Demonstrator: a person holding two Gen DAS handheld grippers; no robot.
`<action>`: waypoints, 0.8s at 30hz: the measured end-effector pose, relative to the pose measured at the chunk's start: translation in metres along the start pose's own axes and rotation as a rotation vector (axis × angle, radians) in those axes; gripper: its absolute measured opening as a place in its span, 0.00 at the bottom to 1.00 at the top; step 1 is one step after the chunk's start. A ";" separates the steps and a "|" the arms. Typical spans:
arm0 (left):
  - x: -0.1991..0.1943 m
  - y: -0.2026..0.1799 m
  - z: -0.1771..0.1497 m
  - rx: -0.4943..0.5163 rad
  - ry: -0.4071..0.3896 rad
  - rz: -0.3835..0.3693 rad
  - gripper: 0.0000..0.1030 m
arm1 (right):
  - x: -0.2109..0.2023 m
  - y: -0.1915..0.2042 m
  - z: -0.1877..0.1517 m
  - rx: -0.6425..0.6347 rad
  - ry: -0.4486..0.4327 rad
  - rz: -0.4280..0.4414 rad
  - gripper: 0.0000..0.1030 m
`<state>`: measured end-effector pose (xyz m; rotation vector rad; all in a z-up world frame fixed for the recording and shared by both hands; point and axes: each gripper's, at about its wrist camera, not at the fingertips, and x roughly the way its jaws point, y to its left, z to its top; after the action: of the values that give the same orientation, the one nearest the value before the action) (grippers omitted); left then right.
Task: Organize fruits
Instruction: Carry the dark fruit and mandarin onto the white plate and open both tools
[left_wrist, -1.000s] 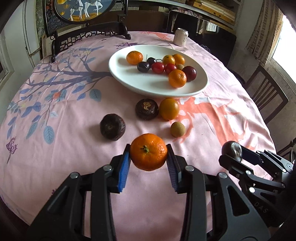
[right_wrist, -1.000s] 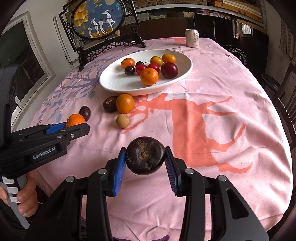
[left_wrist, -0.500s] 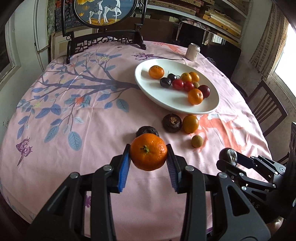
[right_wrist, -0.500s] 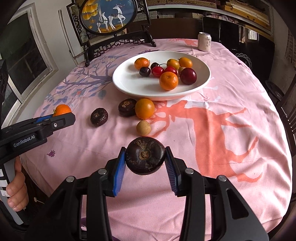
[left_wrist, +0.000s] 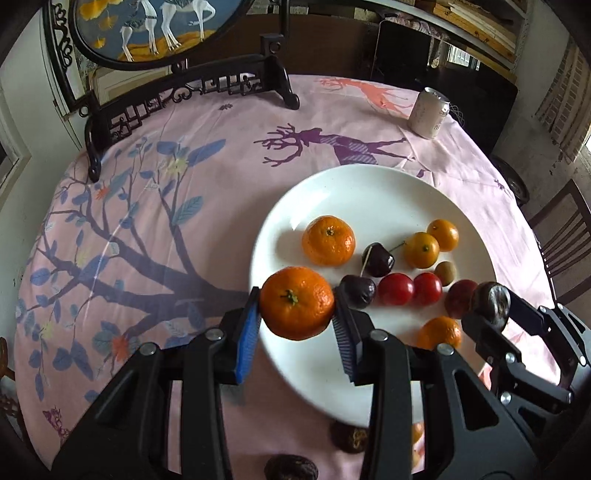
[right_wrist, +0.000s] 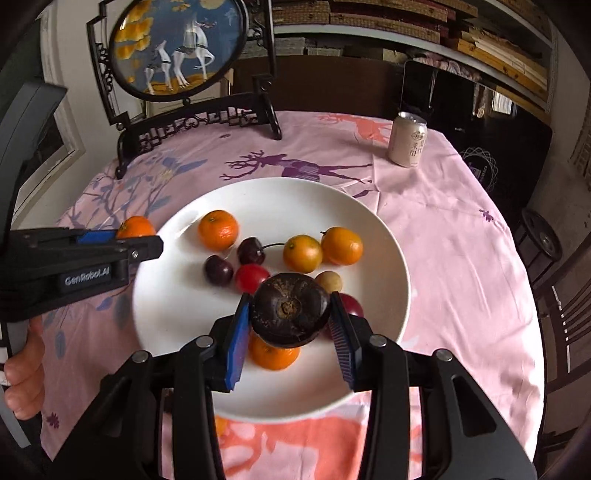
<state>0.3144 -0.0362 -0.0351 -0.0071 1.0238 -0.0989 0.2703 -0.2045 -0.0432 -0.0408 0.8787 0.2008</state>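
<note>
orange mandarin (left_wrist: 297, 308), clenched in the left tongs (left_wrist: 297, 314), now hangs over the near-left rim of the white plate (left_wrist: 369, 192); half a second ago it was still well short, over the pink surface (left_wrist: 184, 184). the right tongs (right_wrist: 290, 314), clamped on a dark round fruit (right_wrist: 290, 308), have likewise come in above the plate's fruit pile. both look ready to lower and let go; a few fruits are still on the cloth below
</note>
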 end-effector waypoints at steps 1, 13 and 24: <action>0.006 -0.001 0.002 0.001 0.007 0.003 0.37 | 0.008 -0.004 0.004 0.007 0.013 0.005 0.40; -0.012 -0.004 0.008 0.029 -0.080 0.004 0.81 | 0.006 -0.011 0.012 -0.012 0.009 -0.045 0.64; -0.091 0.026 -0.142 -0.032 -0.164 -0.018 0.96 | -0.090 0.022 -0.106 0.032 -0.039 -0.022 0.99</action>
<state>0.1484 0.0032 -0.0323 -0.0530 0.8611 -0.0965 0.1295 -0.2100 -0.0412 -0.0169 0.8423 0.1665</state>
